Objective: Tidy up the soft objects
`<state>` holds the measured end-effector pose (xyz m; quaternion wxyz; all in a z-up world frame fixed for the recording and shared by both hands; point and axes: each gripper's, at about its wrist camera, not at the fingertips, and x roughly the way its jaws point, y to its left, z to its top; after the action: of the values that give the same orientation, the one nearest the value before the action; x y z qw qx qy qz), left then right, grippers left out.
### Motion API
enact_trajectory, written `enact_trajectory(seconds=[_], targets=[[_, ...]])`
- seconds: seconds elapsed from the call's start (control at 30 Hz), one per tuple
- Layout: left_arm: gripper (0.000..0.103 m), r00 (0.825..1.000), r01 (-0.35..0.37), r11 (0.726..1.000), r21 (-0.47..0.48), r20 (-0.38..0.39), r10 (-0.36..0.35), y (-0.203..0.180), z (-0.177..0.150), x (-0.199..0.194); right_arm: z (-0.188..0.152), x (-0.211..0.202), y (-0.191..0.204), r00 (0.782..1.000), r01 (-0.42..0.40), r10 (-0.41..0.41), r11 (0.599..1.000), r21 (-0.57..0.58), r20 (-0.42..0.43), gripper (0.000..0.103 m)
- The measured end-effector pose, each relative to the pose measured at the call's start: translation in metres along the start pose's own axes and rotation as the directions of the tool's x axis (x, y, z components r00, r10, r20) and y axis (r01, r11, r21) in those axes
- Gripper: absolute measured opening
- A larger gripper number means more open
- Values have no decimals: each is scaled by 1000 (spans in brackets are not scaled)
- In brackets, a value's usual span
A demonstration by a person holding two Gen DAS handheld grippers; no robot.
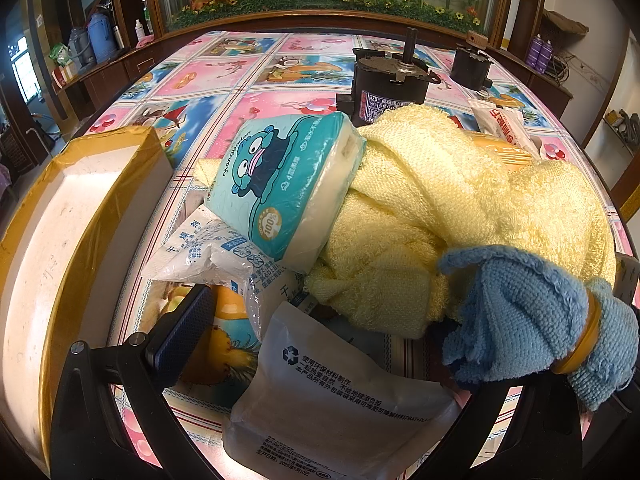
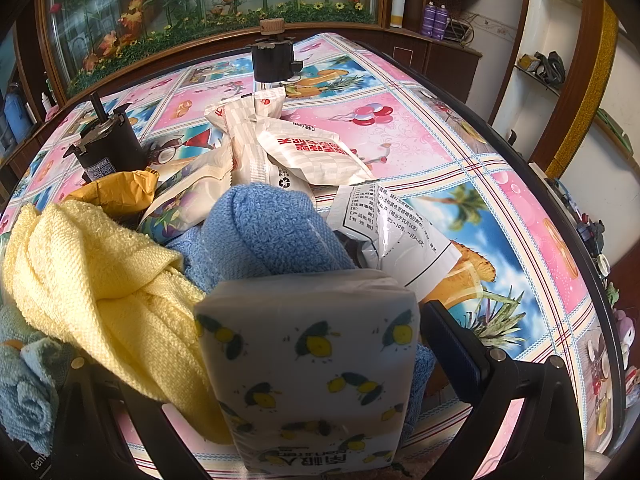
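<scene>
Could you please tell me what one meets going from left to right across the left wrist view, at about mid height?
White foam box → teal tissue pack → yellow towel → blue cloth.

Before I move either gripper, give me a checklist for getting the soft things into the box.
1. Right gripper clamped on lemon pack: cannot tell, one finger hidden.
2. Left gripper free: ok, open above pouch.
3. Left fingers clear: not ok, blue cloth covers one.
4. Box open, unblocked: ok.
5. Teal pack steady: not ok, tilted against towel.
</scene>
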<state>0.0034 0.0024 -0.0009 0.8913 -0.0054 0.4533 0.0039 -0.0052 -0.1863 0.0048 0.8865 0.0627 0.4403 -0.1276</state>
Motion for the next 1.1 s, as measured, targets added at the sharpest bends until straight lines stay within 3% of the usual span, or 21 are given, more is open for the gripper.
enact_trajectory(seconds=[0.73,0.93,1.1], targets=[[103,1000,-10,1000,-15,-2,10,0,1,-1,-1,0,1,1000,-1,1,1000,-2,0,103],[103,998,52,996,77,-42,-49,-3,-14,-12,-2,-2,0,1000,-27,27,999,-37,-10,103],[103,998,53,995,86,-28,-51,-4,-21,-16,-15,-13,0,997,-66,63,994,-92,-40,103]])
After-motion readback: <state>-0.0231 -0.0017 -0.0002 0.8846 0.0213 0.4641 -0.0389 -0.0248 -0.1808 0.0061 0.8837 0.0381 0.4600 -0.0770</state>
